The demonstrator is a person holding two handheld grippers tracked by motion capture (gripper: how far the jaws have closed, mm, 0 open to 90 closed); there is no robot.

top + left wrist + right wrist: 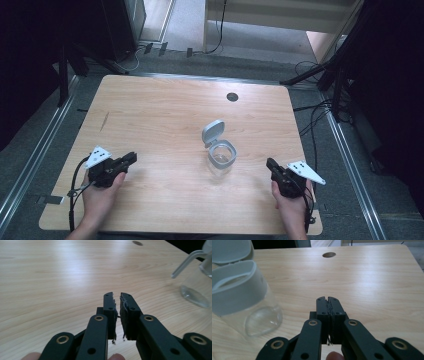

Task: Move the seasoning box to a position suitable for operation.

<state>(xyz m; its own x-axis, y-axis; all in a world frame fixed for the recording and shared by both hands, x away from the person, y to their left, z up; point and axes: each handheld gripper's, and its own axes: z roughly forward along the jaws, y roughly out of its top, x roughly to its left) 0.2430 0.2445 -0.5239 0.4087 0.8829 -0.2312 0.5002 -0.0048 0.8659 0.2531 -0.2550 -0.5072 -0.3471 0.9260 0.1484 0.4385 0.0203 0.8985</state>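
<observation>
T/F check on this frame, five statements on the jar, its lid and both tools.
1. The jar stands upright on the table. True.
2. The jar's lid is shut. False: it is flipped open, tilted up behind the mouth.
3. The left tool holds the jar. False: it is apart from the jar, with nothing between its jaws, which are nearly together.
4. The right tool is shut and empty. True.
5. The jar lies between the two tools. True in the high view: one tool on each side, neither touching it.
</observation>
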